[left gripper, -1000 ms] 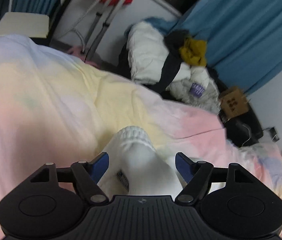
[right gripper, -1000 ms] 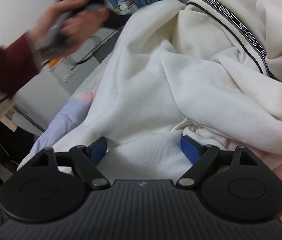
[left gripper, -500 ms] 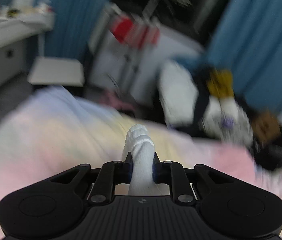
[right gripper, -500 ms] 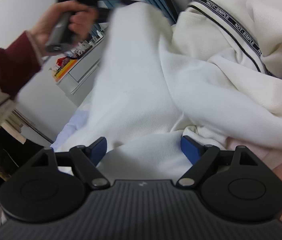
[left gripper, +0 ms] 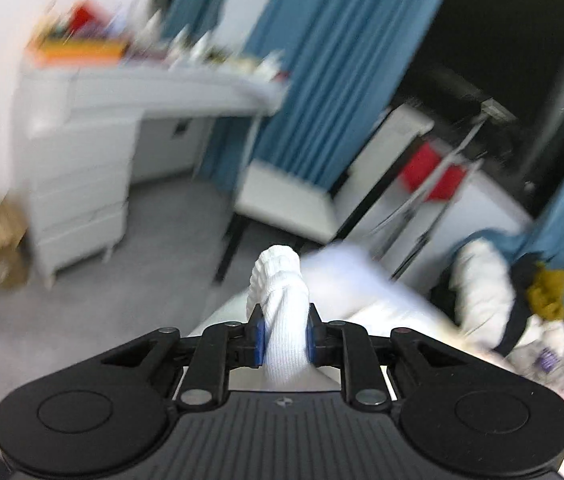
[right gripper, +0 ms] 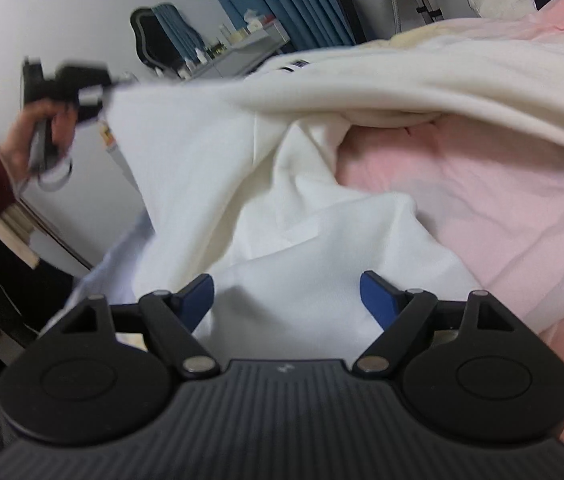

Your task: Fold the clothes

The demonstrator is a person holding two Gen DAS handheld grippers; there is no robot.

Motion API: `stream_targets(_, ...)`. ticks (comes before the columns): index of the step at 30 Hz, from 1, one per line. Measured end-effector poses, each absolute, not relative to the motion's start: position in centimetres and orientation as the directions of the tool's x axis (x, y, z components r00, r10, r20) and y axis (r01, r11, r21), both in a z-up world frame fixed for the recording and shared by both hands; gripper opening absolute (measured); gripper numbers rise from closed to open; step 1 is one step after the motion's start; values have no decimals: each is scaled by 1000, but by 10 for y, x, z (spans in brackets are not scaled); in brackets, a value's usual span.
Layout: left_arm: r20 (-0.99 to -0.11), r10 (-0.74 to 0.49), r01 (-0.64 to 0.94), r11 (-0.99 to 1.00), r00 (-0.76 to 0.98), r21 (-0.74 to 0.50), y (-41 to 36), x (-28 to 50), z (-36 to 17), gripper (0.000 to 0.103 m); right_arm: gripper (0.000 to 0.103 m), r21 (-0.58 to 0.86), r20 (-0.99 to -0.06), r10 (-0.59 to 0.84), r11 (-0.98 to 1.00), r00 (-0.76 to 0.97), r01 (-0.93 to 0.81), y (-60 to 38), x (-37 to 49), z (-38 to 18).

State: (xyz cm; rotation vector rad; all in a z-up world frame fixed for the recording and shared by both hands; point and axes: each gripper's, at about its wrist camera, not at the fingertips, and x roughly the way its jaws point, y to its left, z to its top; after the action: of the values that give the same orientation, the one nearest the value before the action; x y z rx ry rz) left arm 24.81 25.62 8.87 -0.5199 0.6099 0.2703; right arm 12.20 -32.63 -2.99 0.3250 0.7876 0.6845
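Note:
A white sweatshirt (right gripper: 290,184) lies spread over a pink bed cover (right gripper: 502,208). My left gripper (left gripper: 282,340) is shut on the garment's ribbed cuff (left gripper: 278,276) and holds it raised off the bed; it also shows in the right wrist view (right gripper: 82,92), at the upper left, held by a hand in a dark red sleeve, with the cloth stretched from it. My right gripper (right gripper: 287,300) is open, its blue pads (right gripper: 198,296) on either side of the garment's lower edge, low over the bed.
A white desk with drawers (left gripper: 82,168) stands at the left, blue curtains (left gripper: 322,60) behind it. A drying rack with a red item (left gripper: 430,176) and a pile of clothes (left gripper: 522,304) are at the right. A grey floor (left gripper: 102,300) lies below.
My left gripper shut on the cuff and lifted it up and to the left, pulling the sweatshirt out over the bed. My right gripper stayed open over the lower edge.

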Motion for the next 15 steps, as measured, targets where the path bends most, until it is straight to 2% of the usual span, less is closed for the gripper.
stream_targets(2, -625, 57, -407, 804, 779, -433, 280, 232, 62, 26, 81, 491, -554, 661, 750, 506, -443, -322, 120, -28)
stream_targets(4, -617, 18, -408, 766, 787, -498, 297, 220, 50, 36, 81, 486, -561, 655, 756, 507, -439, -324, 117, -22)
stream_targets(8, -588, -47, -378, 725, 807, -576, 308, 189, 46, 45, 82, 502, -561, 632, 773, 534, -387, -337, 107, -5)
stream_targets(10, -567, -84, -338, 728, 819, -597, 306, 176, 48, 54, 82, 519, -548, 613, 782, 569, -344, -351, 94, 5)
stream_targets(12, -546, -112, -299, 738, 830, -605, 296, 155, 52, 58, 82, 500, -550, 571, 810, 610, -306, -363, 76, 14)
stream_targets(15, -547, -187, -231, 762, 816, -605, 261, 123, 55, 59, 81, 447, -567, 492, 857, 661, -255, -379, 47, 24)
